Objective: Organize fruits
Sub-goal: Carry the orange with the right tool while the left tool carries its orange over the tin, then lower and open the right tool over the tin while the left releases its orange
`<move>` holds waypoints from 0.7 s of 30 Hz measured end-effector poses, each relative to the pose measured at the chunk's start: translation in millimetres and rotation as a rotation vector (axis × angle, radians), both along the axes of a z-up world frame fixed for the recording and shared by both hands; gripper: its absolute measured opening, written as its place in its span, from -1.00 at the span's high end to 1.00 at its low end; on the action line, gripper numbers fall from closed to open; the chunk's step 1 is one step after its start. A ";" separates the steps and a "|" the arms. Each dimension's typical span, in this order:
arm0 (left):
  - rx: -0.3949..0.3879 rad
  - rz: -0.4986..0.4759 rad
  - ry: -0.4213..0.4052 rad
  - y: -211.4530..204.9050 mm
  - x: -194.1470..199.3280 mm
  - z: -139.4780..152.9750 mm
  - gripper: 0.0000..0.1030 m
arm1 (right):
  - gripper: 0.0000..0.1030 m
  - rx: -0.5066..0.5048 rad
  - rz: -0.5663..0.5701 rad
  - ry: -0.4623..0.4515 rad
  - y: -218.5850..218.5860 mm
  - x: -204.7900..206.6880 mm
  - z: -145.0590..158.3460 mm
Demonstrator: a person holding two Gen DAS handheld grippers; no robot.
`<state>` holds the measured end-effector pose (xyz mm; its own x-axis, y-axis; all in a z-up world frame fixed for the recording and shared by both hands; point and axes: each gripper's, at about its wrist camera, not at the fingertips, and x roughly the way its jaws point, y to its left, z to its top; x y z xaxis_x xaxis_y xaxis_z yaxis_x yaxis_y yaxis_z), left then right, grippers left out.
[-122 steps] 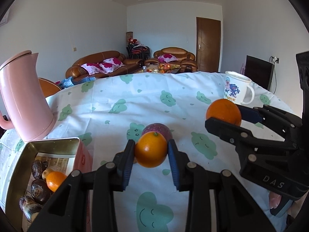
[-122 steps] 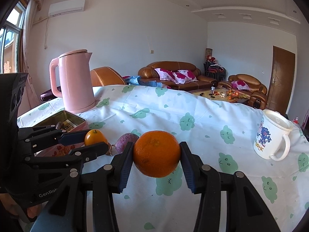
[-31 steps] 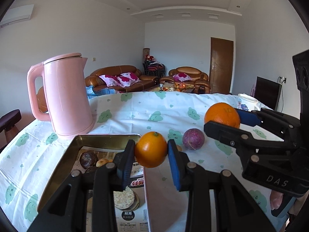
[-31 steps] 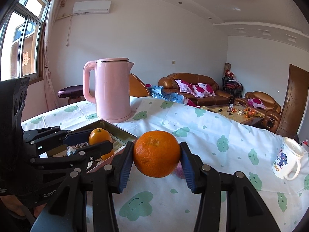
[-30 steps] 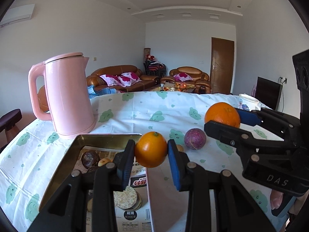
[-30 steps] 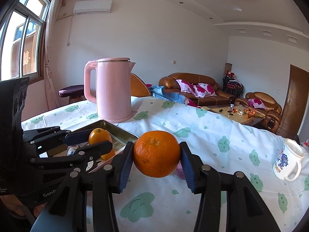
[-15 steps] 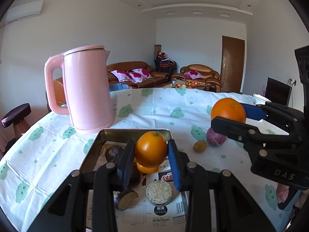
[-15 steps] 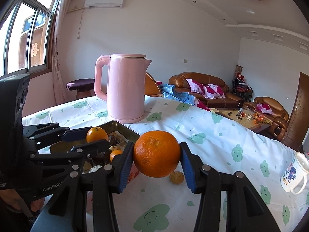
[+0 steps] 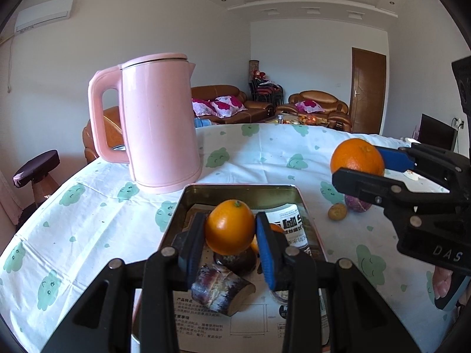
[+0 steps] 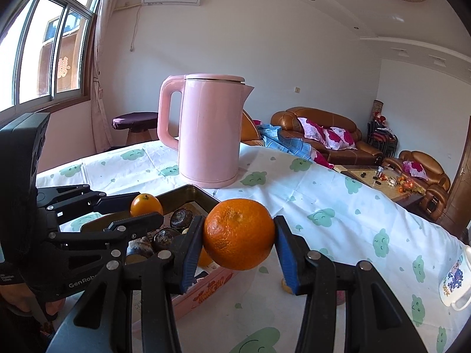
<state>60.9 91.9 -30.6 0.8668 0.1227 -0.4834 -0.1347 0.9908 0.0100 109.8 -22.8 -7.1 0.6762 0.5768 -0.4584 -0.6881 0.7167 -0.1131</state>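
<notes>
Your table (image 9: 94,220), spread with a white cloth printed with green cloud faces, fills most of both views. On it the pink electric kettle (image 9: 160,123) stands upright just behind the far rim of the open metal tin (image 9: 241,189), whose outer wall is pink.

Your left gripper (image 9: 231,235) hangs over the tin's interior with its blue pads pressed on a small smooth orange (image 9: 229,226), stem end up. The jaws stand narrow, clamped on that fruit. Beneath it in the tin lie a cut chunk of purple sugarcane (image 9: 220,289), a dark round fruit (image 9: 235,260), part of a second small orange (image 9: 276,229) and printed paper on the bottom.

Your right gripper (image 10: 240,238) holds a larger, rough-skinned orange (image 10: 240,234) between its blue pads, somewhat wider apart than the left pair, closed on the fruit. From the left wrist view this orange is up above the cloth to the right of the tin, clear of it.

Still on the cloth to the right of the tin lie a purple fruit (image 9: 357,204), partly hidden behind the right gripper's finger, and a small yellowish-brown fruit (image 9: 337,211) just beside it. A white mug (image 10: 454,282) with a cartoon print sits at the right edge of the right wrist view.
</notes>
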 end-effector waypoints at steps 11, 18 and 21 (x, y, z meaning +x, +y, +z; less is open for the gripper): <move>0.004 0.032 0.016 19.3 0.4 -0.6 0.31 | 0.05 -0.022 0.038 0.025 16.5 2.2 -9.1; 0.007 0.034 0.035 25.1 2.9 -4.6 0.31 | 0.05 -0.046 0.068 0.044 30.5 0.1 -19.8; 0.005 0.034 0.044 27.0 3.6 -6.5 0.31 | 0.05 -0.051 0.075 0.051 34.3 0.4 -23.2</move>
